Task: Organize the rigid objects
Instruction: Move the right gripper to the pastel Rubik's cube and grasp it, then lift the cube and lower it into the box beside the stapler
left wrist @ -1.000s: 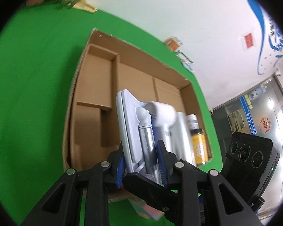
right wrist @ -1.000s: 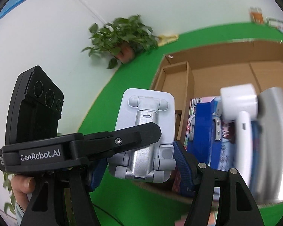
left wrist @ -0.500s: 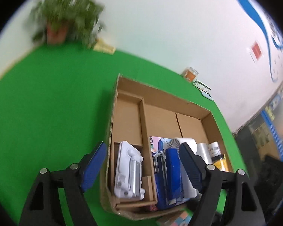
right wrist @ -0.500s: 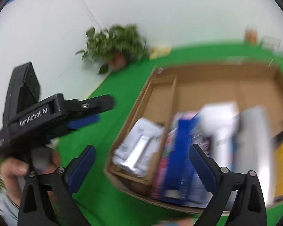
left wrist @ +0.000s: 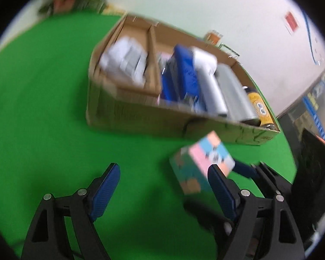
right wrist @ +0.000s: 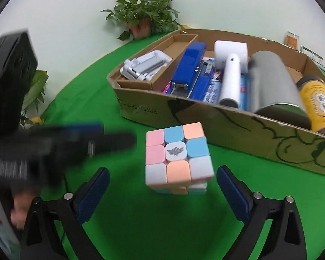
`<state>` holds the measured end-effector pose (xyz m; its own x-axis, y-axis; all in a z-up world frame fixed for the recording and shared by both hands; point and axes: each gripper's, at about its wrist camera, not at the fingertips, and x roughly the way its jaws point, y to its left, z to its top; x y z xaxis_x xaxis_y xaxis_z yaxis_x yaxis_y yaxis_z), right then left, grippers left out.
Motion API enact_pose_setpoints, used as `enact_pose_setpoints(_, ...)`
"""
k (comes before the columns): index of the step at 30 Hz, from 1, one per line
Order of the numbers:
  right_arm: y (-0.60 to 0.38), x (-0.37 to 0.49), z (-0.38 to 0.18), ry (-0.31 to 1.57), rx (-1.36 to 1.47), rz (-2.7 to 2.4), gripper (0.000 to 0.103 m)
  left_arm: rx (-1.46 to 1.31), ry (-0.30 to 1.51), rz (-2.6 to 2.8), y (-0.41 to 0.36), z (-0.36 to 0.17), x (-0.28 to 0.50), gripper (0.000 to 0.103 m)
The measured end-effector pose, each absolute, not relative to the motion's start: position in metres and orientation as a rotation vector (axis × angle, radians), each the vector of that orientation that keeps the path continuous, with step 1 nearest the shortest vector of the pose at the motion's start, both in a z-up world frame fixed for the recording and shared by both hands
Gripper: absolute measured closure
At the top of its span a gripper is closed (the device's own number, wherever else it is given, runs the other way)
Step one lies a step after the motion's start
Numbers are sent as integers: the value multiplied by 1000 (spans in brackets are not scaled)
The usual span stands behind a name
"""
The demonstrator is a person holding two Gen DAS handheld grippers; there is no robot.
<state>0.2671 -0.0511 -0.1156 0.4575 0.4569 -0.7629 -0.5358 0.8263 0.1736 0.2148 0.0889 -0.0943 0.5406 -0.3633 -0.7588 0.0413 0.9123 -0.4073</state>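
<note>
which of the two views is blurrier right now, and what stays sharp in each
Left wrist view: far blurrier; the cardboard box and puzzle cube are smeared, while the left tongs stay fairly crisp. Right wrist view: mostly sharp, with the cube, blue stapler and box print readable; only the other tongs crossing at left are streaked. Both views bend straight edges toward the dark round rim.

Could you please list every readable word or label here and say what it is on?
"...ING TISSUE", partly blurred: front wall of the box.
Logo, no words: centre tile of the cube.
Chinese characters, too blurred to read: yellow bottle.
Wall signs and the other gripper's label: unreadable.
</note>
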Motion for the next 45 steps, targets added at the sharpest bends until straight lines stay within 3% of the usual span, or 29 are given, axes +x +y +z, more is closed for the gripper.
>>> enact_pose_setpoints(1,-51,268,-120,915,-102,608,20,-399,984,-253,93,-98,212,20)
enact_pose_setpoints(3,-52,270,-128,941,-128,558,45,-457,1000,-265,100,-104,208,20)
enact_pose_setpoints(7,-59,256,-131,920,-118,547,48,-502,1040,-301,102,-113,200,20)
enact_pose_setpoints(21,-122,196,-138,952,150,587,48,-606,1185,-500,54,-135,193,21)
enact_pose_setpoints(23,-130,197,-141,976,223,604,48,-620,1201,-522,47,-137,188,25)
enact_pose_setpoints(25,-133,197,-143,984,258,608,48,-664,1203,-561,39,-138,187,39)
enact_pose_setpoints(28,-136,193,-142,974,261,607,48,-641,1188,-571,34,-133,182,39)
enact_pose_setpoints(37,-129,189,-90,782,206,615,48,-601,1033,-595,30,-76,180,41)
enact_pose_setpoints(45,-102,245,-44,695,177,613,48,-567,951,-582,45,-27,231,41)
